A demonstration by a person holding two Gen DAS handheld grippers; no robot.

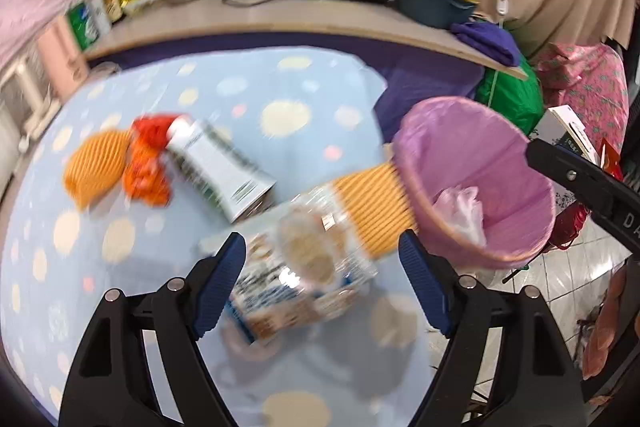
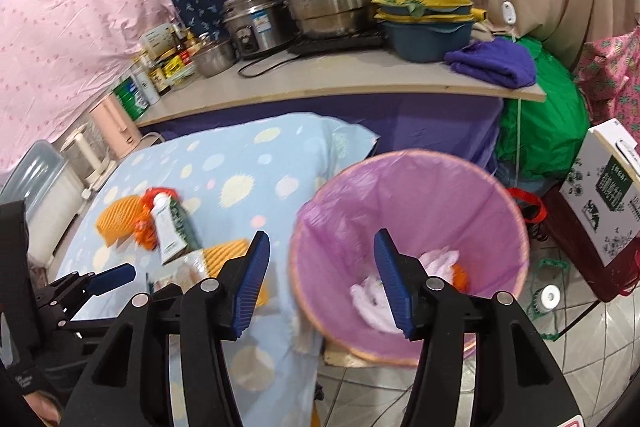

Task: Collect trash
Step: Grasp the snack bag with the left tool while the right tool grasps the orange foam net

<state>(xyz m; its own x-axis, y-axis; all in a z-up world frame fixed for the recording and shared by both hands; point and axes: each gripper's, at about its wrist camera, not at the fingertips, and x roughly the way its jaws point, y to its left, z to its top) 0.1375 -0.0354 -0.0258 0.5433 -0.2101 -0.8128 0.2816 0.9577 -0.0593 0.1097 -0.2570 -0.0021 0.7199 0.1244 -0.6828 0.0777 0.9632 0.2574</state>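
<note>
Left jaws: I had the left gripper [image 1: 322, 285] spread wide, nothing clamped; its 2 blue pads stood either side of a snack wrapper [image 1: 304, 267] lying between them on the cloth, and I could not tell whether either pad touched it.
Right jaws: my right gripper [image 2: 322, 283] was released too, holding nothing, its right pad over the mouth of the bin [image 2: 408, 255] and its left pad over the bin's near rim.
Bin: pink-lined, just right of my left jaws, with white crumpled scraps [image 2: 376, 303] and an orange bit at the bottom.
Trash ahead of left jaws: a white tube [image 1: 220, 171], a red-orange wrapper [image 1: 148, 163] and an orange ridged piece [image 1: 96, 167] lay up and to the left; a 2nd ridged piece [image 1: 376, 211] sat just beyond the snack wrapper.
Surface: blue dotted cloth [image 1: 280, 91].
</note>
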